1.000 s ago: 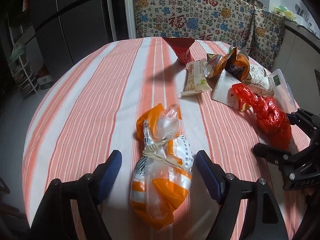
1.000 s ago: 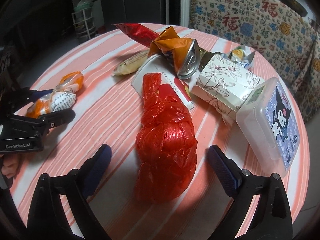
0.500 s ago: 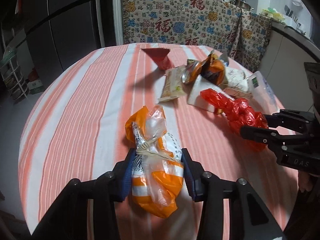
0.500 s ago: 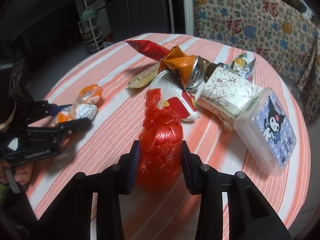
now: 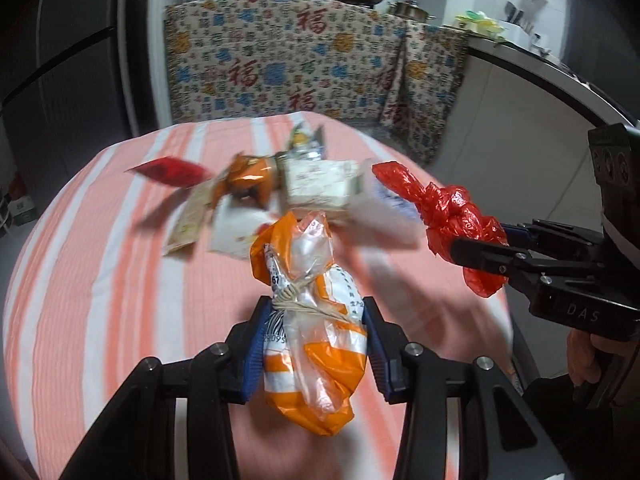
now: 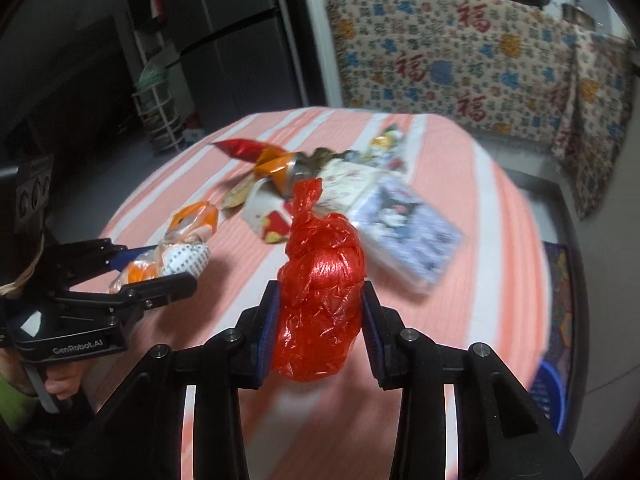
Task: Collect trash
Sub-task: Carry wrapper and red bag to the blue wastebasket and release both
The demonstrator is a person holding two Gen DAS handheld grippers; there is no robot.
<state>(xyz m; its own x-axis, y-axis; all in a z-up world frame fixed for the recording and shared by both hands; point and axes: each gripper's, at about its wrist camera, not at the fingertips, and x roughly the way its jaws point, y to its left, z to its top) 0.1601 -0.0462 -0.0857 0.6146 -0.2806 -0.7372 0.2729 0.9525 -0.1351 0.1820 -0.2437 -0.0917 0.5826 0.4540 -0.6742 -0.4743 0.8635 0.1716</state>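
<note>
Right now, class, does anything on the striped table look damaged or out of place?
Yes. A crushed metal can in a crumpled orange wrapper lies in the litter heap mid-table. The knotted red plastic bag and orange-and-white tied bag are each gripped.

Litter heap mid-table; bare cloth leftward.

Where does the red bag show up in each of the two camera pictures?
Left wrist view: the red bag is at the right edge, pinched in the right gripper seen from the side.
Right wrist view: the red bag sits low in the centre, between that gripper's own fingers.
Shared landmark: the patterned cloth hangs behind the table in both.
</note>
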